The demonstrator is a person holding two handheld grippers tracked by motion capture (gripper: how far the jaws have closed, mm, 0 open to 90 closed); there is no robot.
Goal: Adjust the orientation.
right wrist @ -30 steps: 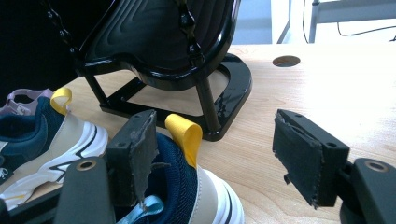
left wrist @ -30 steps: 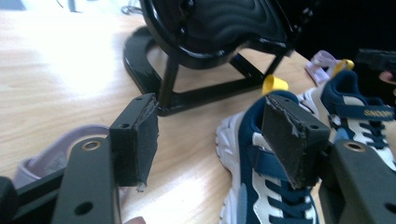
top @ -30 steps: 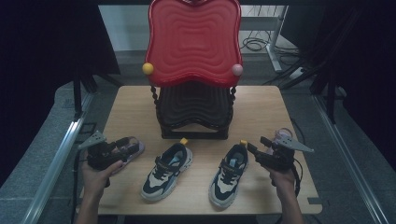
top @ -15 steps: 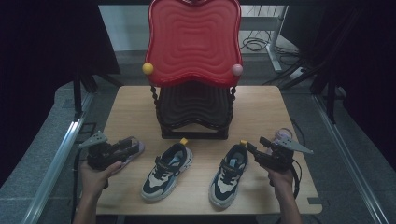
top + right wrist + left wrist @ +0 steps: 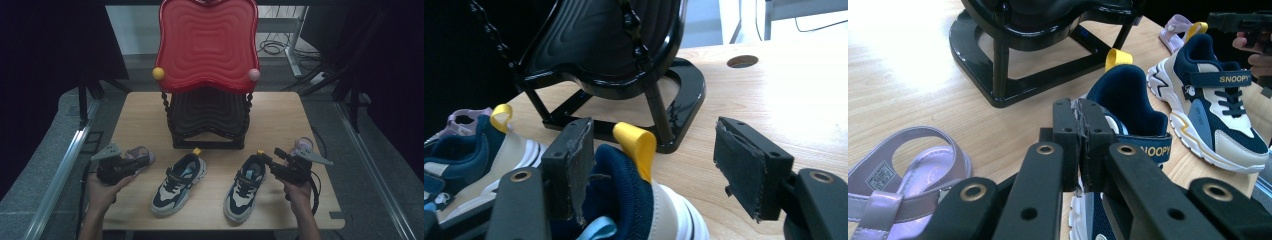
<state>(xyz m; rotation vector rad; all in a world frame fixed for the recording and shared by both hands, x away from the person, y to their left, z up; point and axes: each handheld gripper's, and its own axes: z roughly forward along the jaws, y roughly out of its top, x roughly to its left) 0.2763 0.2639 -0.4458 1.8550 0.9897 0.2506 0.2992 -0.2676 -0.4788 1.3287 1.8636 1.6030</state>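
Big picture first: the counter (image 5: 280, 115) has the black rack (image 5: 207, 120) with its red tray standing at the back. The two navy sneakers sit side by side in front of it, heels toward the rack and toes pointing back at you.

The right sneaker (image 5: 245, 187) is the one that matters. Its long axis runs roughly rack-to-you, and your right claw (image 5: 265, 157) comes at its heel end from the right. That hand is clearly the nearer one. In the right gripper view the claw is wide open. The heel collar sits low and off toward one jaw and isn't centred, so I'd shift a bit before squeezing. The pads aren't pressing on anything yet.

Your left claw (image 5: 1079, 107) has just been closing and is now fully pinched together with nothing in it. It's above the purple sandal (image 5: 140, 155), with the left sneaker (image 5: 179, 184) just ahead of its tips.

The yellow pull tab (image 5: 636, 145) stands right in the right claw's gap.
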